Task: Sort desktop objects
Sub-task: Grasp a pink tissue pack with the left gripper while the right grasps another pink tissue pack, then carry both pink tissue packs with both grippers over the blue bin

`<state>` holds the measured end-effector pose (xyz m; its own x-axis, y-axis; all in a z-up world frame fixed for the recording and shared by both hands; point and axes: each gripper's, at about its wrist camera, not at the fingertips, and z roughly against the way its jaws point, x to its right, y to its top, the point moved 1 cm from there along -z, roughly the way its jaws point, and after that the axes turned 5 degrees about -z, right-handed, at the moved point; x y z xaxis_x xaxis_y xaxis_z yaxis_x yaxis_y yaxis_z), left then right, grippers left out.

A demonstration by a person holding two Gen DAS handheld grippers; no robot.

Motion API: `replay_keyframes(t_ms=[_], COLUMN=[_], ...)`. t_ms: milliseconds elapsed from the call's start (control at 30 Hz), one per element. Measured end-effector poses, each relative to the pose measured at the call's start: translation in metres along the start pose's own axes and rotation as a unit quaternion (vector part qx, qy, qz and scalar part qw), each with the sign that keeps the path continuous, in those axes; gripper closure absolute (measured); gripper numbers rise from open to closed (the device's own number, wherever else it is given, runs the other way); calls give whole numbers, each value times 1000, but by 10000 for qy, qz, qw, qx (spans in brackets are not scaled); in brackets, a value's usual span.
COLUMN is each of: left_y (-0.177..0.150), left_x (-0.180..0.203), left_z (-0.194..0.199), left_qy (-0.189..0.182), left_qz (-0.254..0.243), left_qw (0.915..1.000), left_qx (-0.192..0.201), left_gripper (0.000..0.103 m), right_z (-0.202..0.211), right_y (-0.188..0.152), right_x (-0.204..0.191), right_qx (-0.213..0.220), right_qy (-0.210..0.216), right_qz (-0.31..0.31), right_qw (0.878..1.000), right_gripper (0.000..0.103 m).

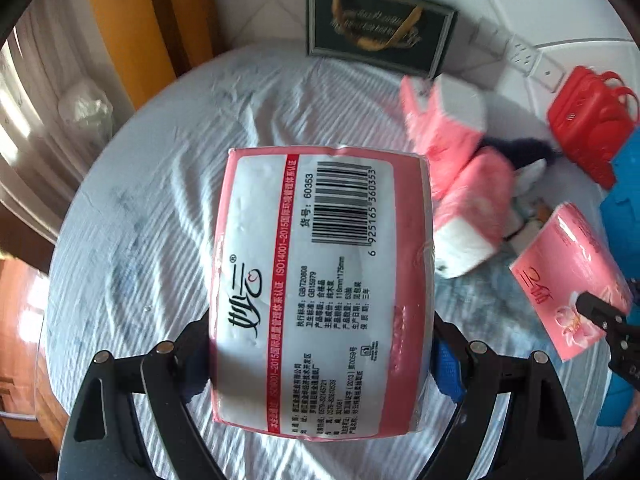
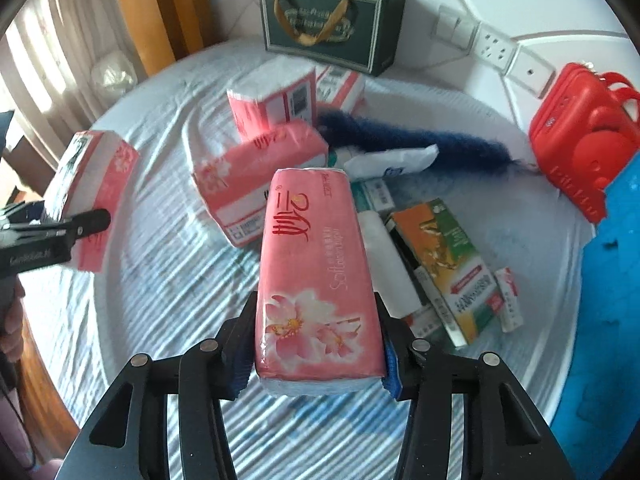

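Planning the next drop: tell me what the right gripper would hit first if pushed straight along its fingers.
Probably the pink tissue pack lying on the cloth, just past the tissue pack that the right gripper holds; depth is unclear.

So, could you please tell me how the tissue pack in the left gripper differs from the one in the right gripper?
The left gripper's pack shows its white label side with a barcode; the right gripper's pack shows its pink flower-printed front. The left gripper clamps across the pack's wide face, the right gripper across a narrower one. Both are pink, same-brand packs, held off the cloth.
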<state>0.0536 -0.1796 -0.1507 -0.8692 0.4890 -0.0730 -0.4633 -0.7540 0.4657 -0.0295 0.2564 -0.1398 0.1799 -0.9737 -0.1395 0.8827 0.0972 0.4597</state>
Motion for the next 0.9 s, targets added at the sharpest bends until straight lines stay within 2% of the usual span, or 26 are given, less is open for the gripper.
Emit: replay_keyframes(t_ms=[133, 300, 467, 633, 900], left_y=[-1, -13, -20, -32, -48], left_x=[16, 20, 37, 58, 97], left_z=[33, 73, 106, 130, 165], left_qy=[-77, -122, -223, -335, -507], left_qz=[-109, -230, -319, -504, -933], left_qw=[9992, 9973, 9936, 9902, 9818], left_qx=[364, 692, 1060, 1260, 1574], left_gripper=[15, 15, 15, 15, 15], right_z=[35, 78, 128, 174, 226], right_y=[-5, -19, -35, -52, -80], right_x=[2, -4, -3, 6, 28], right_qx=[360, 767, 1324, 1801, 2279], right_qy=[0, -20, -91, -184, -254], right_qz=[8, 29, -14, -135, -365], right_qw=[9994, 9970, 9912, 9834, 9727], right_gripper=[54, 54, 54, 54, 54])
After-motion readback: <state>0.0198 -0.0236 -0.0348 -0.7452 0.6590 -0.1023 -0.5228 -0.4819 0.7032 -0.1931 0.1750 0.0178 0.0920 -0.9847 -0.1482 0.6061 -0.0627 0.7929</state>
